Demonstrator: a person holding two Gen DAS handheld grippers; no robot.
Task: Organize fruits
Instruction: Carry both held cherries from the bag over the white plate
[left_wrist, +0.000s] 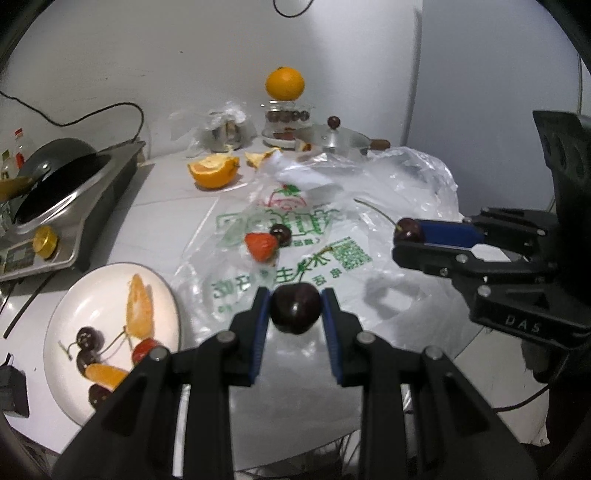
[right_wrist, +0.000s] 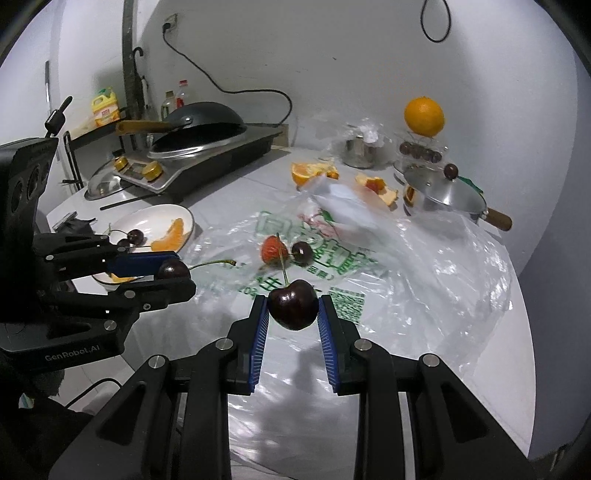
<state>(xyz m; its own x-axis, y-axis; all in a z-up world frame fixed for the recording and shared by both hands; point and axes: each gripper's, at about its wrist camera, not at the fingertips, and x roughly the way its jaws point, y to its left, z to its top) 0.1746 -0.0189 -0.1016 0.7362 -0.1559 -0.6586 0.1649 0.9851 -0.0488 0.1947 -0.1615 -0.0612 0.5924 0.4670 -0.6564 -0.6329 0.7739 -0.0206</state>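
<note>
Left gripper: clamped on a cherry, held above the bag.
Right gripper: clamped on a second cherry, stem up, above the bag.
Bag: flat on the table; a strawberry and a loose cherry lie touching on it.
Plate: left of the bag, holding cherries, orange segments and a strawberry.

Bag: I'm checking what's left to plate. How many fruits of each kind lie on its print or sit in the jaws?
Cherries: 3 (left-held cherry, right-held cherry, bag cherry)
Strawberry: 1
Total: 4
</note>
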